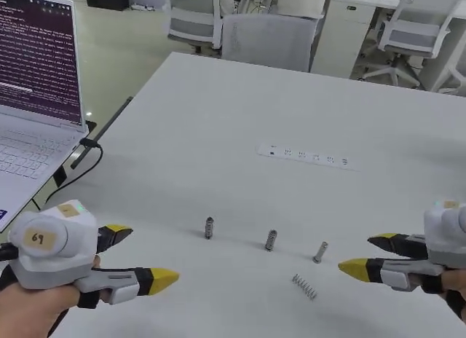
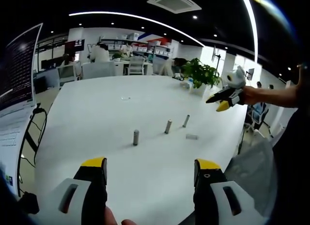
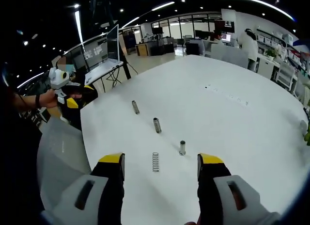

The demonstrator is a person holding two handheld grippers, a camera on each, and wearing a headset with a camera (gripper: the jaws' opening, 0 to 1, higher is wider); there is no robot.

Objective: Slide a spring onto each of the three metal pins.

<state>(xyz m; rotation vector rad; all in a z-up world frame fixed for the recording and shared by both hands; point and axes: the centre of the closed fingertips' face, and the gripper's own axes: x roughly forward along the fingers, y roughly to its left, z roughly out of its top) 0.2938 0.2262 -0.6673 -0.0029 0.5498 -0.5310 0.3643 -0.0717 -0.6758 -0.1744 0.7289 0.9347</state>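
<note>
**One spring loose on the table, both grippers wide and empty**

The loose spring (image 1: 304,286) lies flat on the white table (image 1: 218,119); in the head view its long axis runs from 10 o'clock to 4 o'clock; it touches no pin and no jaw. In the right gripper view the same spring points from 12 to 6, along the line of that gripper's jaws; it sits ahead of the yellow tips, nearer the jaw at the left of that view.

Three pins stand in a row running roughly from 9 to 3 o'clock in the head view; the loose spring is at 5 o'clock of the middle one. The left pin (image 1: 209,228) and the middle pin (image 1: 271,240) look ribbed, with coils around them; the right pin (image 1: 320,252) looks smooth and bare, and leans toward 1 o'clock.

The right gripper (image 1: 368,255) is at 2 o'clock of the loose spring, near it but apart; its tips point toward 9 o'clock, with the jaws spread wide and nothing between them. The left gripper (image 1: 142,256) is at 9 o'clock of the row, well apart from it; its tips point toward 3 o'clock, with the jaws wide and empty.

An open laptop (image 1: 36,97) sits at 10 o'clock on the table; a power strip (image 1: 306,156) lies at 12 o'clock of the pins.
</note>
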